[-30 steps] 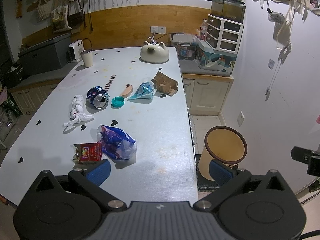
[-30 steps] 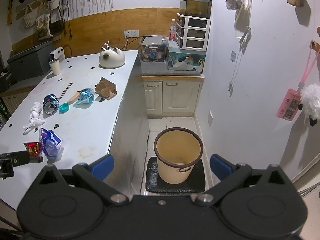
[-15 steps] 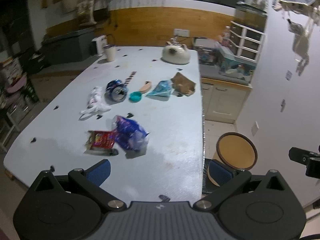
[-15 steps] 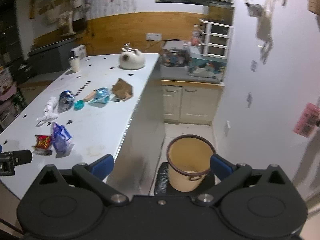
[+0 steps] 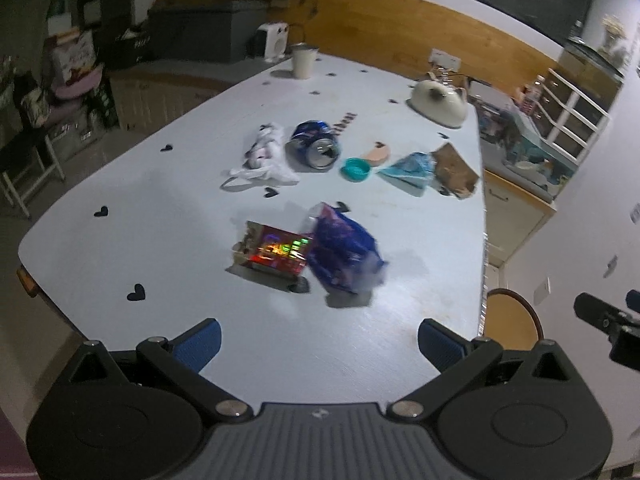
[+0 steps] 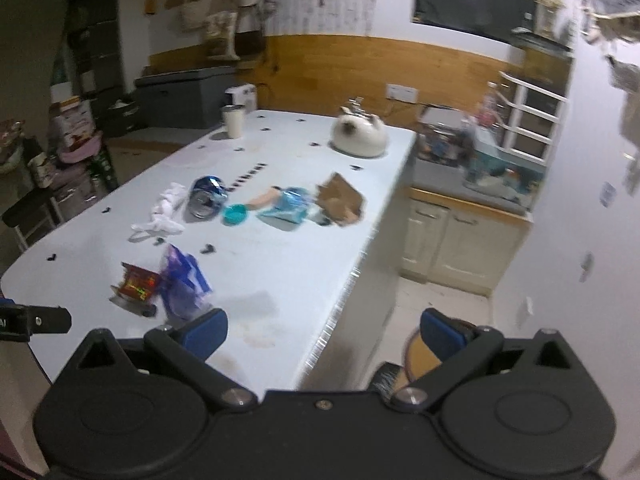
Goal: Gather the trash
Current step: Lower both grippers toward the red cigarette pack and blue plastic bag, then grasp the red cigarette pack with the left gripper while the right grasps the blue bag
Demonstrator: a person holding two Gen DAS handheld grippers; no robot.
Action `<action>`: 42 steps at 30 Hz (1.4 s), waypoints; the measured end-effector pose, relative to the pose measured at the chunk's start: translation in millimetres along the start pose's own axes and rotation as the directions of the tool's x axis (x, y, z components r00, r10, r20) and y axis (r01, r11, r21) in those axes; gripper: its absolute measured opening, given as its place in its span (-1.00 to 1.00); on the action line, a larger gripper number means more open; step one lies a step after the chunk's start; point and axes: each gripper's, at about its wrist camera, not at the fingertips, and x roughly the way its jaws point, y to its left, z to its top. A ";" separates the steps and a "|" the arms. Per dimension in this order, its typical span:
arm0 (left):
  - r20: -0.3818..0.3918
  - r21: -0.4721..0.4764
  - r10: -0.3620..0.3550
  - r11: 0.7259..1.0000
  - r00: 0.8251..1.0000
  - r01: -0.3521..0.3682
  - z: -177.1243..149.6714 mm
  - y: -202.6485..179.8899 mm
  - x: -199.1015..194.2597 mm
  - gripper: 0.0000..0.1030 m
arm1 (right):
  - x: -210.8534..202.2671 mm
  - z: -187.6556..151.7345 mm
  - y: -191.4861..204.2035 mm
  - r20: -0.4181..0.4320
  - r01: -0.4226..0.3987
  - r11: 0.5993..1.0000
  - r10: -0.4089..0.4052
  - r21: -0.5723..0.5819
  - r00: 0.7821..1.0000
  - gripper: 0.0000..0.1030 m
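Trash lies on the pale table (image 5: 168, 184): a red snack wrapper (image 5: 272, 250), a purple-blue bag (image 5: 344, 254), a crushed blue can (image 5: 316, 148), a white crumpled tissue (image 5: 264, 156), a teal lid (image 5: 356, 169), a light blue wrapper (image 5: 412, 168) and brown paper (image 5: 454, 170). The same trash shows in the right wrist view, with the red wrapper (image 6: 138, 284) and purple bag (image 6: 182, 286) nearest. A tan bin (image 5: 512, 320) stands on the floor right of the table. My left gripper (image 5: 318, 344) is open and empty above the table's near edge. My right gripper (image 6: 324, 336) is open and empty.
A cream kettle (image 5: 440, 104) and a white cup (image 5: 302, 60) stand at the far end of the table. Cabinets (image 6: 460, 248) and shelves stand at the right. A grey chest (image 5: 208, 36) and boxes sit at the left. The bin (image 6: 420, 356) is mostly hidden in the right wrist view.
Both grippers have swung to the left, toward the table. The trash now sits more centred in both views and the bin has slid to the lower right edge. Both jaws stay open.
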 end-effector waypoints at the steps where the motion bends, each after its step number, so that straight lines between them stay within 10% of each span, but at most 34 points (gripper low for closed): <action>1: -0.011 -0.013 -0.006 1.000 1.000 0.005 6.1 7.6 5.8 1.00 | 7.2 2.6 5.5 0.002 -0.006 1.000 0.006 -0.005 1.000 1.00; 17: -0.227 -0.270 -0.166 0.957 0.960 0.102 85.0 90.3 123.3 1.00 | 146.9 34.9 116.5 0.000 -0.085 0.989 0.085 -0.123 0.996 1.00; 27: -0.405 -0.526 -0.232 0.851 0.884 -0.018 98.3 98.2 198.4 1.00 | 196.3 26.5 146.3 -0.085 -0.086 0.982 0.073 -0.167 0.994 1.00; 36: -0.508 -0.611 -0.127 0.751 0.852 -0.252 97.0 92.8 239.3 1.00 | 213.4 24.0 138.8 -0.129 -0.025 0.992 0.009 -0.125 0.992 1.00; 42: -0.548 -0.490 -0.041 0.825 0.835 -0.282 96.0 84.1 249.9 1.00 | 218.7 22.7 137.8 -0.153 -0.020 0.994 0.003 -0.107 0.988 1.00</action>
